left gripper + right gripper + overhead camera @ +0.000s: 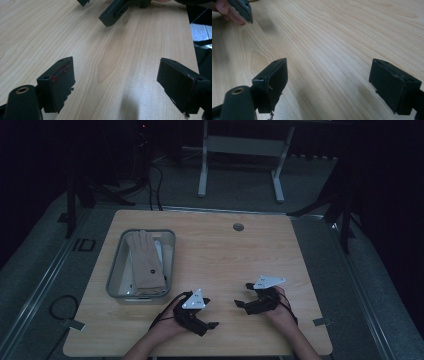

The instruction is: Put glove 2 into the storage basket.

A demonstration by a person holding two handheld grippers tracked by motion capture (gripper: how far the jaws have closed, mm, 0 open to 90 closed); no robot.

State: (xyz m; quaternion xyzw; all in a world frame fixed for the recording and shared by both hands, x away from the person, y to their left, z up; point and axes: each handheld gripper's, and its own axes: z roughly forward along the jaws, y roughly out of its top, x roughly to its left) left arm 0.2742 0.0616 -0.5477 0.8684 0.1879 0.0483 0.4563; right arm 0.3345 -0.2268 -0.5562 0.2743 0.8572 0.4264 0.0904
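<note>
Both hands rest low over the pale wood-grain surface (225, 255), each with a black hand-held gripper. The left hand-held gripper (212, 325) has its jaws spread wide with nothing but bare wood between them, and the right hand-held gripper (241, 295) is just as wide open and empty. The two point toward each other, near but apart. Well off to the far left of the left hand-held gripper sits a clear plastic rectangular bin (116, 270) with a beige fabric glove (145, 262) lying inside it.
</note>
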